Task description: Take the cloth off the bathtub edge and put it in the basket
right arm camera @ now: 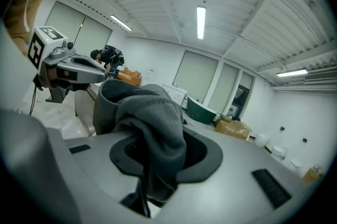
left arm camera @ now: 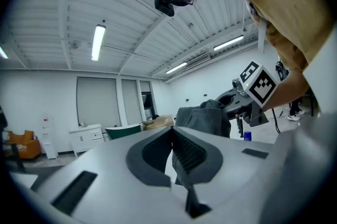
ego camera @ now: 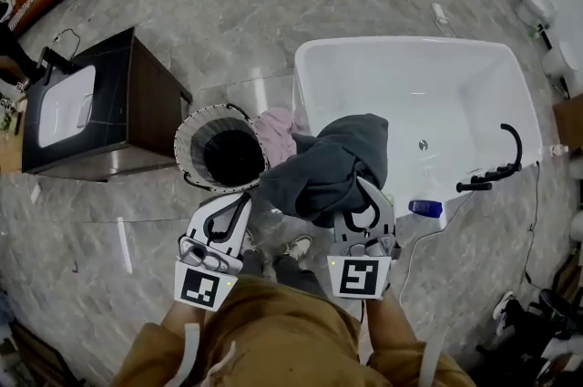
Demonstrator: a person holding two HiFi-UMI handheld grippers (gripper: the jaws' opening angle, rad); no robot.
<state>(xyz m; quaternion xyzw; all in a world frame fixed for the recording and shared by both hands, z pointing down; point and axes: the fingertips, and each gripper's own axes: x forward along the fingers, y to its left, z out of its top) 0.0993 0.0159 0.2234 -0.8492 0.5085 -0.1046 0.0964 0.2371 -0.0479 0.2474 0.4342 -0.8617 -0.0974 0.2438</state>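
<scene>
Just right of the round woven basket with the pale rim and dark inside (ego camera: pixel 189 132), as the head view shows it, hangs the dark grey knitted cloth (ego camera: pixel 332 162), bunched and pinched in the right claw (ego camera: pixel 364 210). The right gripper view confirms that this claw's jaws are closed on a thick fold of the cloth (right arm camera: pixel 152 112), which spills up and over both pads. The cloth appears clear of the white bathtub (ego camera: pixel 401 44), whose near left corner lies on the far side of the cloth from the basket, so the first half of the task may be judged done. Long axis of the bundle: from the claw obliquely away from the person, its lower left fold nearest the basket rim but apparently not over the opening. The basket mouth thus lies to the left of the right claw and slightly farther from the person. The coming move would call for a short sideways carry toward it, then release above the dark inside. The left claw (ego camera: pixel 221 221) (left arm camera: pixel 172 132) sits just on the person's side of the basket, nearer to it than the right claw, jaws together and holding nothing. A pale pink cloth (ego camera: pixel 276 130) lies between the basket and the bathtub, close against the rim. A drooping grey fold could catch there instead of falling inside.
</scene>
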